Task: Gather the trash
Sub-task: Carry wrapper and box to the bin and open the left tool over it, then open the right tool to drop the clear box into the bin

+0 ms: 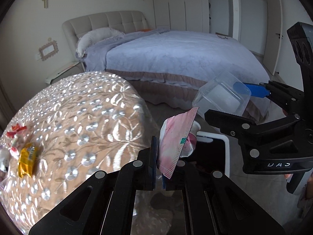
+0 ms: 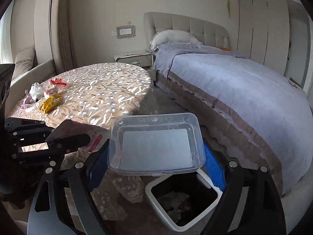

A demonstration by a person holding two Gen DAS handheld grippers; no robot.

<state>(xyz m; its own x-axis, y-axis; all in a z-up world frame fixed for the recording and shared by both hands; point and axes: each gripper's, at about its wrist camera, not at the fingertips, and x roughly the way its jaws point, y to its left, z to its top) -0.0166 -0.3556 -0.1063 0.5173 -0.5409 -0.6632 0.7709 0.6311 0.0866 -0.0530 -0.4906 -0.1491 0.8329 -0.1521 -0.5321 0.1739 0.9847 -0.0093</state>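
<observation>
My left gripper [image 1: 159, 152] is shut on a pink wrapper [image 1: 174, 143], which sticks up between its jaws. It hangs over a white-rimmed bin [image 1: 226, 152] with a dark inside. My right gripper [image 2: 156, 152] grips a clear plastic box [image 2: 156, 143] between its blue pads [image 2: 213, 166], also above the bin [image 2: 151, 191], which holds some crumpled trash. In the right wrist view the left gripper [image 2: 86, 137] comes in from the left with the wrapper [image 2: 95, 139]. A yellow wrapper [image 2: 49, 102], red wrappers [image 2: 57, 82] and a white bag [image 2: 36, 91] lie on the table.
A round table with a shiny floral cloth [image 2: 101, 90] stands to the left, close to the bin. A bed with a blue-grey cover [image 2: 234, 90] fills the right. A nightstand [image 2: 135, 57] sits by the headboard. Closet doors [image 1: 176, 4] line the far wall.
</observation>
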